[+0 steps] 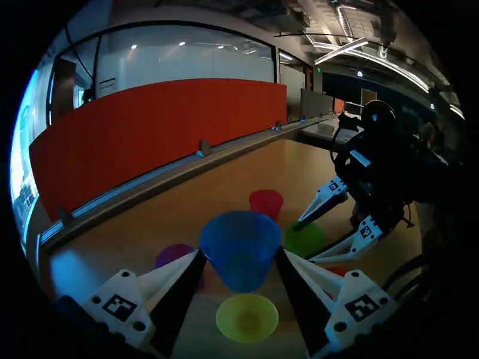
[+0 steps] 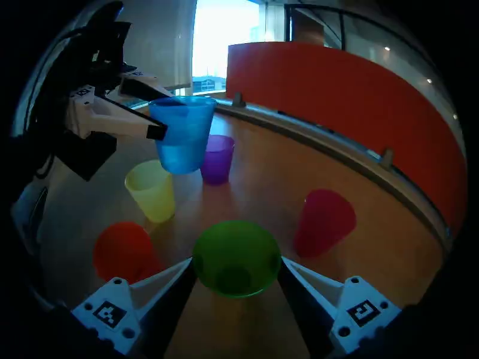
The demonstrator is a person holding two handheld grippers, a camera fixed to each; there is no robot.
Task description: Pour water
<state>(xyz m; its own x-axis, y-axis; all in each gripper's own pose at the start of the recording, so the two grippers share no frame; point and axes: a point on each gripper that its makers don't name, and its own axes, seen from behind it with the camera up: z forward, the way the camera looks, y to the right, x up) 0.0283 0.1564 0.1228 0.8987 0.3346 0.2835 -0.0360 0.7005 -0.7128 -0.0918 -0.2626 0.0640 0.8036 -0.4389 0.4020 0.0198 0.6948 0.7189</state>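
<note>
Over the wooden table, my left gripper clasps the blue cup upright near the yellow cup; my right gripper grips the green cup, also upright

I am looking through fisheye lenses that are bending the orange wall and the table's far edge into curves, and both pictures are darkening toward their rims. In the left gripper view the room is sitting dim — ceiling light strips are glowing, and a bluish sheen is lying on the wooden table. In the right gripper view a window is blowing out white — daylight is passing through the blue cup, and the green cup is showing bright and sharp.
</note>
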